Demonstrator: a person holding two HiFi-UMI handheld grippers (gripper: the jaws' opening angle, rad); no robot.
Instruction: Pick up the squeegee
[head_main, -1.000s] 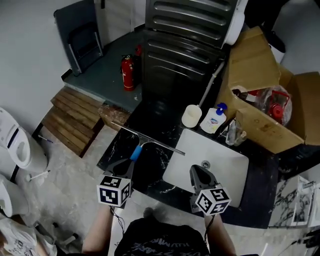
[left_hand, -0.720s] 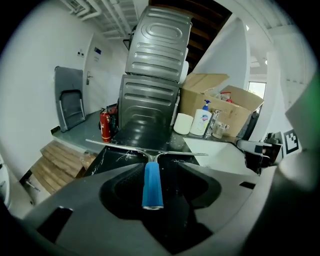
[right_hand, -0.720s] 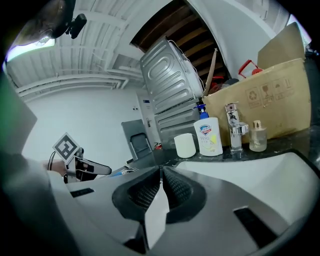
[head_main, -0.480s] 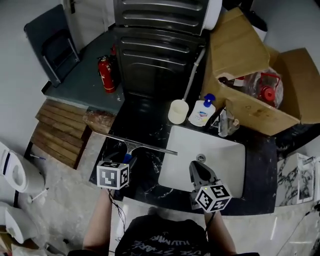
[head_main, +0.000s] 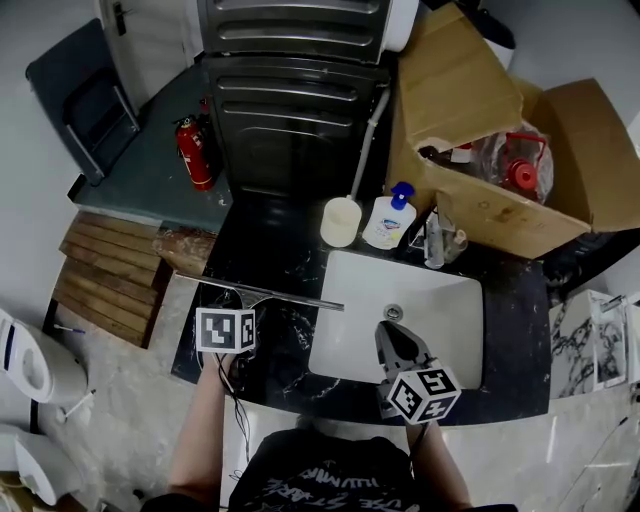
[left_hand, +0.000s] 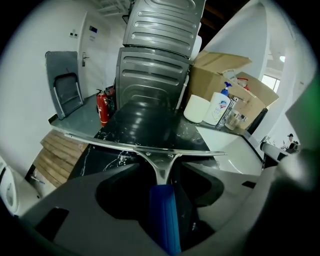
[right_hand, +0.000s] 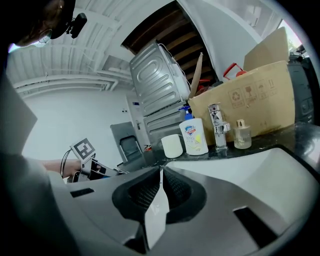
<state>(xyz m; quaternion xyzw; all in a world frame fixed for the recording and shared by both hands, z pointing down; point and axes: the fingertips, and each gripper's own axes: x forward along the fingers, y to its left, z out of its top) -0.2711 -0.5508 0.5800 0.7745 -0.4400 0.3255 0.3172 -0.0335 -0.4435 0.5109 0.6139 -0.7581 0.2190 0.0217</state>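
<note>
The squeegee (head_main: 280, 295) lies on the black marble counter (head_main: 270, 255), left of the white sink (head_main: 440, 300). Its long metal blade (left_hand: 145, 148) runs crosswise and its blue handle (left_hand: 164, 215) points toward me. My left gripper (head_main: 232, 302) is tilted down over the handle, and its marker cube hides the handle in the head view. In the left gripper view its jaws are opening around my left gripper's (left_hand: 160, 167) middle line, with the blue handle between them and a gap on each side. My right gripper (head_main: 388, 335) hovers over the sink's near edge, shut and empty (right_hand: 160, 171).
A white cup (head_main: 341, 220), soap bottle (head_main: 385, 218) and tap (head_main: 433, 240) stand behind the sink. An open cardboard box (head_main: 500, 150) sits at back right, a ribbed metal appliance (head_main: 290, 110) at the back. A fire extinguisher (head_main: 192, 152) and wooden pallet (head_main: 100, 280) lie left.
My left gripper has moved forward and down onto the squeegee handle, so its cube now covers the blue handle. The right gripper has barely shifted over the sink.
</note>
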